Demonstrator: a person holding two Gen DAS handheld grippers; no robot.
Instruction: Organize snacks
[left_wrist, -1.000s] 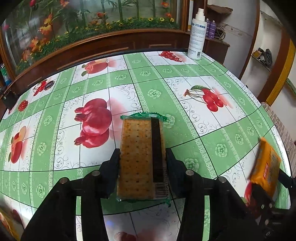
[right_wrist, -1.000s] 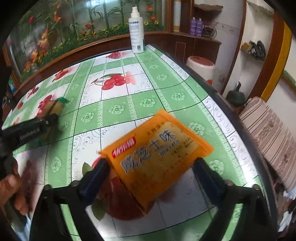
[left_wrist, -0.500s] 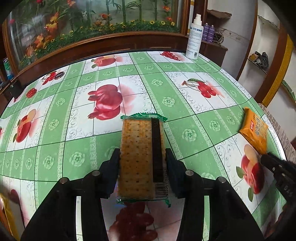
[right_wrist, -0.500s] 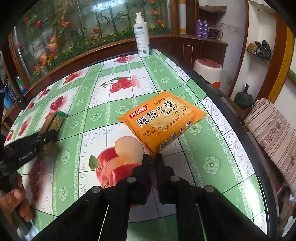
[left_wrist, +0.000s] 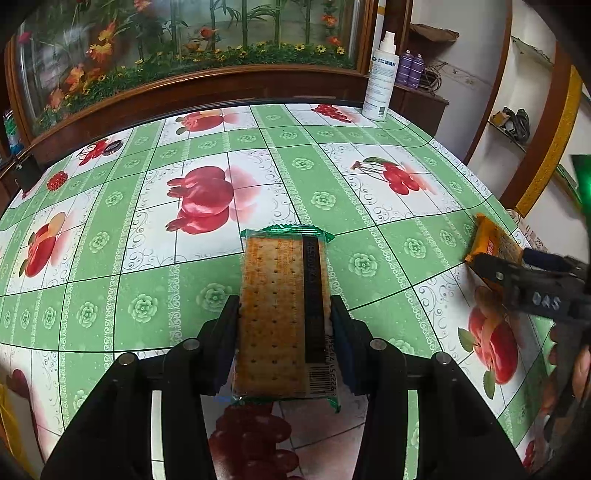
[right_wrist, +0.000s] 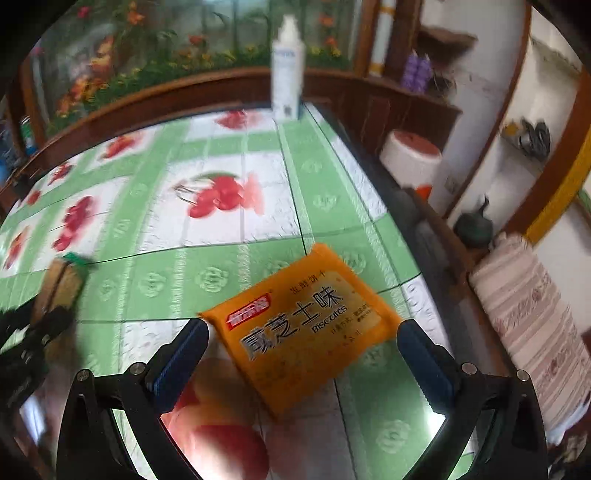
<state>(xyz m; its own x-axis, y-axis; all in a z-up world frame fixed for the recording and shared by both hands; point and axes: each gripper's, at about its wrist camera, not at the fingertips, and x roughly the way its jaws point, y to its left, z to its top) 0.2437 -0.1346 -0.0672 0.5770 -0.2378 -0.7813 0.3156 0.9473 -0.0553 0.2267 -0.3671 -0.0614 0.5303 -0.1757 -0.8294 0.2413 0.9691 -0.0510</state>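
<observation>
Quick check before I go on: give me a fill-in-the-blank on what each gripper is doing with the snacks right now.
1. The left gripper is shut on the ____ pack.
2. The biscuit pack between the right gripper's fingers is ____ in colour.
3. The right gripper's jaws stand ____.
4. The spray bottle stands at the table's ____ edge.

Missing: cracker; orange; open; far
</observation>
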